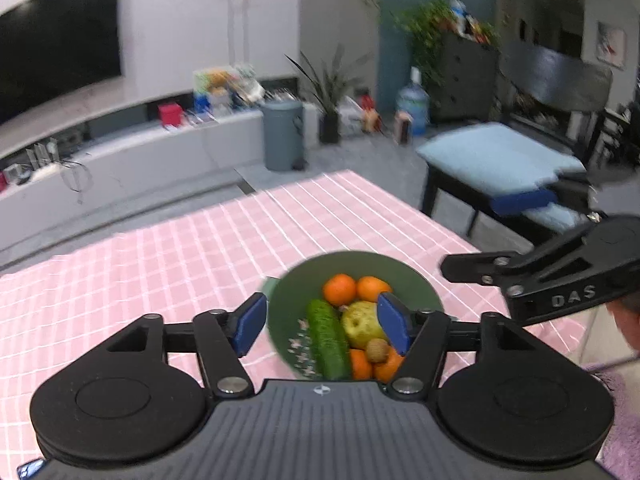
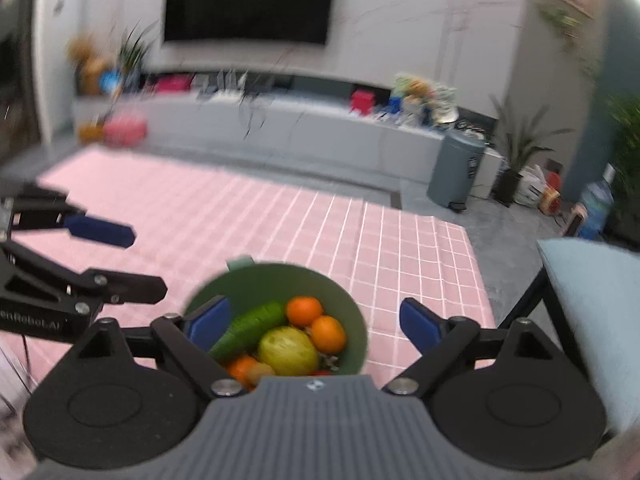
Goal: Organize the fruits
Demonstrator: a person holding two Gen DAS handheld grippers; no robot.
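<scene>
A green bowl (image 1: 416, 280) stands on the pink checked tablecloth (image 1: 160, 264). It holds a cucumber (image 1: 328, 340), a yellow-green pear (image 1: 362, 324), several oranges (image 1: 340, 289) and a small brown fruit (image 1: 378, 350). My left gripper (image 1: 322, 326) is open and empty, held above the bowl. In the right wrist view the bowl (image 2: 352, 320) shows the cucumber (image 2: 250, 330), pear (image 2: 288, 350) and oranges (image 2: 304, 311). My right gripper (image 2: 316, 326) is open and empty, above the bowl. Each gripper shows at the edge of the other's view.
A black bench with a blue cushion (image 1: 500, 160) stands off the table's right side. A grey bin (image 1: 284, 136), potted plants, a water jug (image 1: 412, 108) and a long TV console lie beyond the far table edge (image 1: 280, 190).
</scene>
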